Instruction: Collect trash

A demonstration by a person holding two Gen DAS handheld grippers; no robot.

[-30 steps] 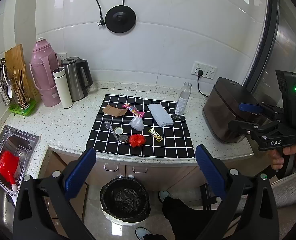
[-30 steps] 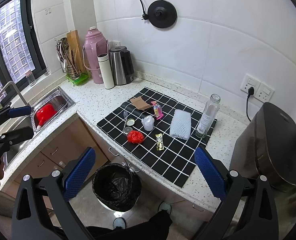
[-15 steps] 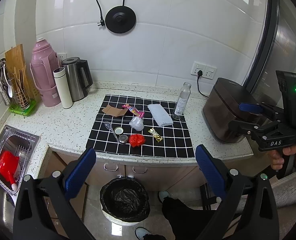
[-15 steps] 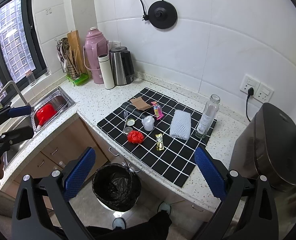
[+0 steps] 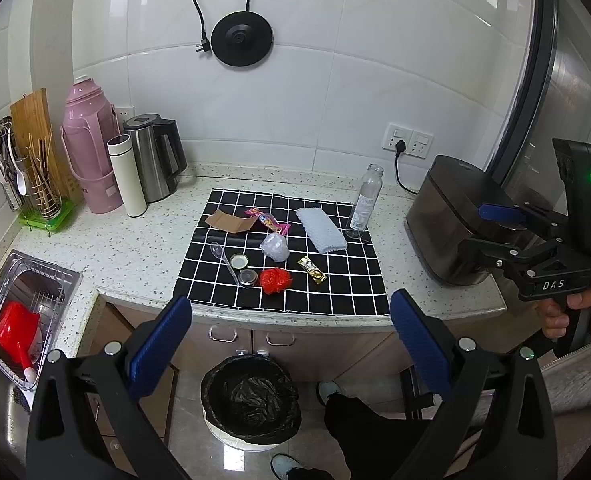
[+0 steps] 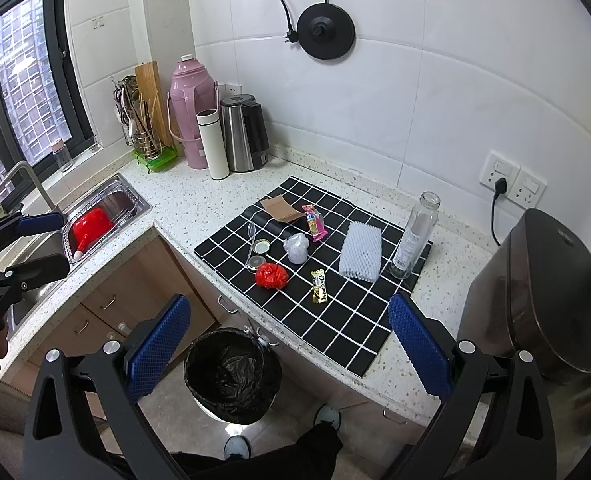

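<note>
A black checked mat (image 5: 335, 284) (image 6: 335, 320) lies on the counter. On it are a red crumpled wrapper (image 5: 274, 280) (image 6: 271, 275), a gold wrapper (image 5: 312, 269) (image 6: 319, 286), a pink wrapper (image 5: 266, 220) (image 6: 314, 223), a clear crumpled bag (image 5: 274, 246) (image 6: 297, 247), cardboard (image 5: 229, 222) (image 6: 280, 208), white foam netting (image 5: 321, 230) (image 6: 360, 251), two lids, a plastic spoon and a glass bottle (image 5: 364, 202) (image 6: 414, 236). A black-lined bin (image 5: 250, 398) (image 6: 231, 374) stands on the floor below. My left gripper (image 5: 289, 340) and right gripper (image 6: 287, 342) are open, empty, held back from the counter.
A pink thermos (image 5: 91, 148), a white flask (image 5: 126, 178) and a kettle (image 5: 155, 156) stand at the back left. A sink (image 5: 19, 316) with a red scoop is at the left. A dark appliance (image 5: 451, 224) sits at the right. A person's legs stand near the bin.
</note>
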